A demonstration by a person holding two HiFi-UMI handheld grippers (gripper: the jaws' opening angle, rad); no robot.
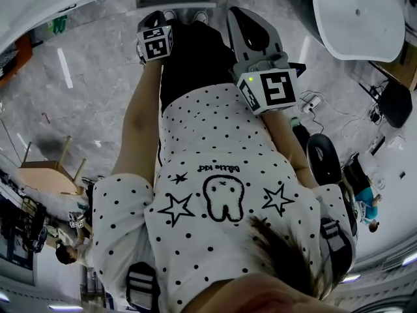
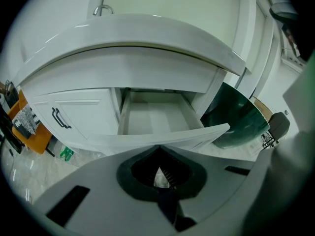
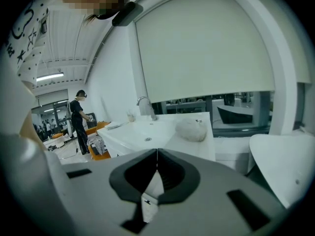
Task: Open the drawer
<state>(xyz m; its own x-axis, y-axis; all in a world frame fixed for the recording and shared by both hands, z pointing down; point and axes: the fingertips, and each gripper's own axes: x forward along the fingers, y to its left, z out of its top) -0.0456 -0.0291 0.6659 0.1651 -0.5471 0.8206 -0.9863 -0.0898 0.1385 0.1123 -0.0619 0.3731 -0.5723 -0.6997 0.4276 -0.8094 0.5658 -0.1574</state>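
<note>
In the left gripper view the white drawer (image 2: pixel 153 116) stands pulled out from under the counter (image 2: pixel 133 38). It is empty, and its front panel (image 2: pixel 162 136) is nearest to me. My left gripper (image 2: pixel 158 150) hovers just in front of that panel, shut with nothing between its jaws, not touching the drawer. My right gripper (image 3: pixel 157 151) is also shut and empty, and it points away over a basin counter. The head view shows only my own dotted shirt, the left gripper's marker cube (image 1: pixel 156 43) and the right gripper (image 1: pixel 238 19) held over the floor.
Left of the drawer is a cabinet door with a black handle (image 2: pixel 61 118); to its right stands a dark green tub (image 2: pixel 238 118). The right gripper view shows a white basin counter (image 3: pixel 147 132) with a faucet (image 3: pixel 143 102) and a white lump (image 3: pixel 192 130). A person (image 3: pixel 78 119) stands far left.
</note>
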